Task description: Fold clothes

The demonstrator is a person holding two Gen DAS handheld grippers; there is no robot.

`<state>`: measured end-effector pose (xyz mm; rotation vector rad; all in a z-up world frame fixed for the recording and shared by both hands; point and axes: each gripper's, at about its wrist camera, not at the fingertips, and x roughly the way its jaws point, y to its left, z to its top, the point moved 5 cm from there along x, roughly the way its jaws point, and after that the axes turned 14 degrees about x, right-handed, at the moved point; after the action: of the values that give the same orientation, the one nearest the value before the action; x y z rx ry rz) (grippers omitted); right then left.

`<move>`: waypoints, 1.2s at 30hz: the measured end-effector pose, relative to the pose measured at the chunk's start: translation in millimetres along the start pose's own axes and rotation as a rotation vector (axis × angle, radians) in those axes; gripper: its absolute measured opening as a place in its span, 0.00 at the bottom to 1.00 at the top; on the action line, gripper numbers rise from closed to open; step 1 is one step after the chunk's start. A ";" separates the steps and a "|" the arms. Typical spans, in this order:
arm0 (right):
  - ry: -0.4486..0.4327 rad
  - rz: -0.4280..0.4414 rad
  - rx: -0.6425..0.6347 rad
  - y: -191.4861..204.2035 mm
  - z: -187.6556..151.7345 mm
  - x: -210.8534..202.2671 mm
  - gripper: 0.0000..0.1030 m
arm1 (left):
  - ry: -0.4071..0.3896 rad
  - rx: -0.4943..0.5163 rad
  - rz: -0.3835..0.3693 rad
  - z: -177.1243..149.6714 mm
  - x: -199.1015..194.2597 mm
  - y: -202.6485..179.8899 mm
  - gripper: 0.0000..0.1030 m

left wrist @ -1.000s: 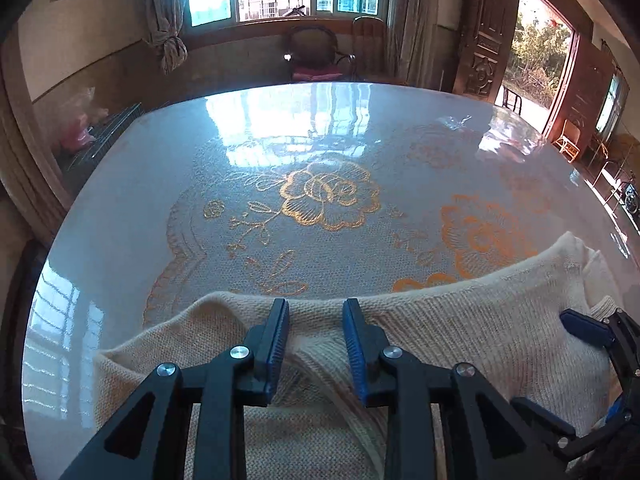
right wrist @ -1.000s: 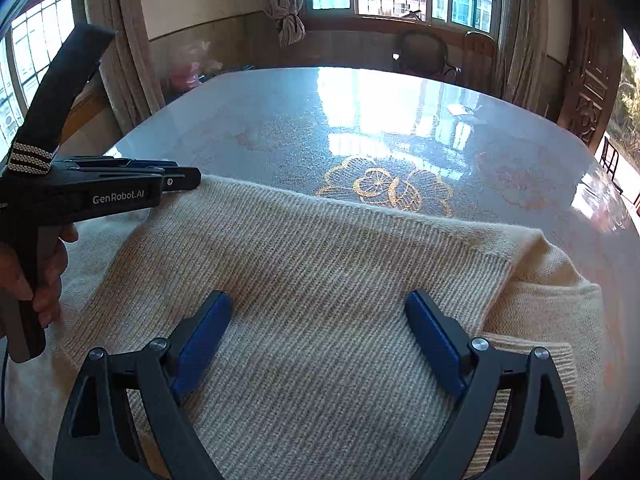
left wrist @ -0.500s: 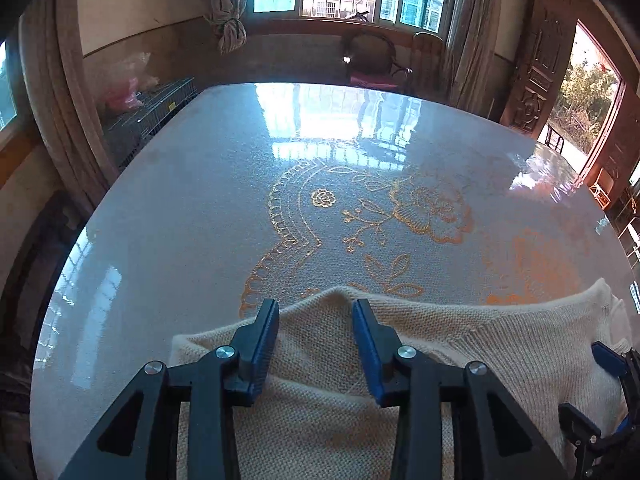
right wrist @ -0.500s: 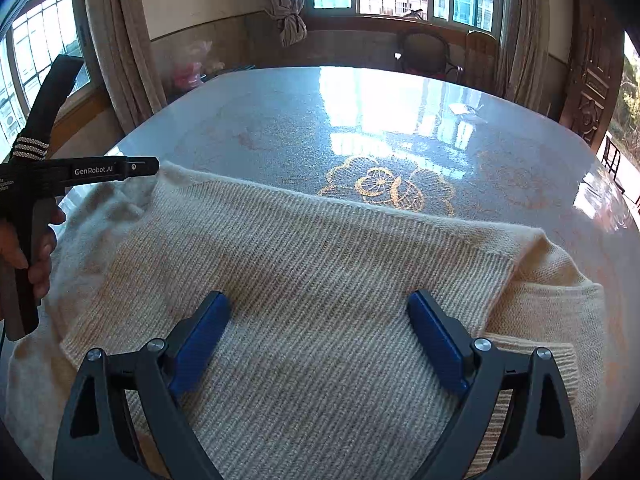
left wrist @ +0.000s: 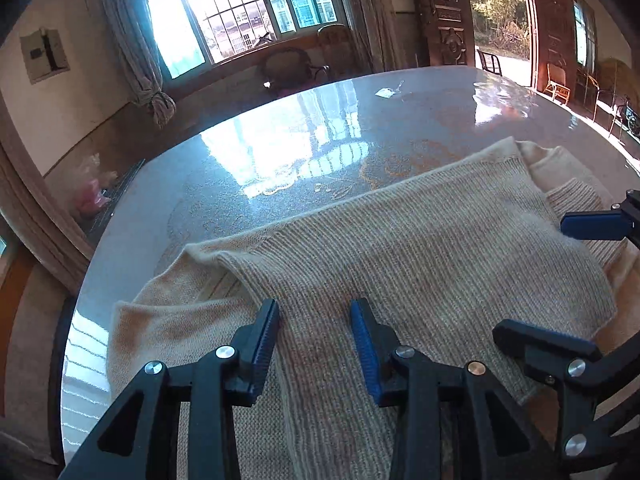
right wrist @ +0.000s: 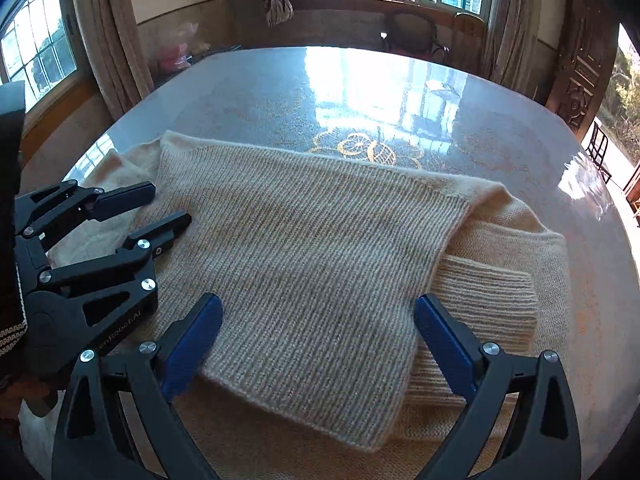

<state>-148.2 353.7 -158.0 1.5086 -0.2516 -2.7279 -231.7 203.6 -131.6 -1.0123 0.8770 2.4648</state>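
Here, a beige knit sweater (right wrist: pixel 304 248) lies partly folded on the glossy round surface (right wrist: pixel 360 92), with both claws parted above it.

The left claw (left wrist: pixel 316 320) hangs released over the near left part of the sweater, its blue-padded fingers (left wrist: pixel 267 332) a moderate gap apart with ribbed knit showing between them and nothing pinched. The right claw (right wrist: pixel 316 328) is spread wide, its fingers either side of the near corner of a folded-over panel, gripping nothing. That panel covers the middle of the garment; a ribbed cuff or hem (right wrist: pixel 492 300) sticks out from under it on the right, and smoother knit shows at the left edge. In the right wrist view the left claw (right wrist: pixel 160 212) appears at the left, over the sweater's left edge. A gold flower pattern (right wrist: pixel 368 148) shows on the surface just beyond the sweater.
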 end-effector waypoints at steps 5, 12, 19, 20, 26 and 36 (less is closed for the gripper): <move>-0.051 0.025 0.004 -8.6 -17.5 -7.3 0.97 | -0.014 0.065 0.049 -18.3 -25.1 -14.1 0.38; -0.129 0.147 0.076 -9.4 3.9 -45.6 0.97 | 0.014 -0.056 0.005 -33.1 -38.9 -3.4 0.38; -0.040 0.037 -0.129 16.1 -27.6 -3.9 0.99 | 0.064 -0.100 -0.003 -54.4 -44.2 2.2 0.39; -0.036 0.040 -0.138 16.3 -29.3 -3.9 1.00 | 0.067 -0.117 0.003 -60.2 -48.6 5.2 0.39; -0.022 0.210 0.009 -3.2 -37.4 -44.2 1.00 | 0.081 -0.311 0.027 -124.1 -87.5 37.3 0.39; 0.045 0.055 0.079 -19.6 -116.8 -68.5 1.00 | 0.057 -0.190 -0.044 -189.7 -118.0 13.5 0.38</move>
<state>-12.0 363.7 -164.3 1.5555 -0.3984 -2.6683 -59.7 61.2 -146.7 -1.1577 0.6383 2.5301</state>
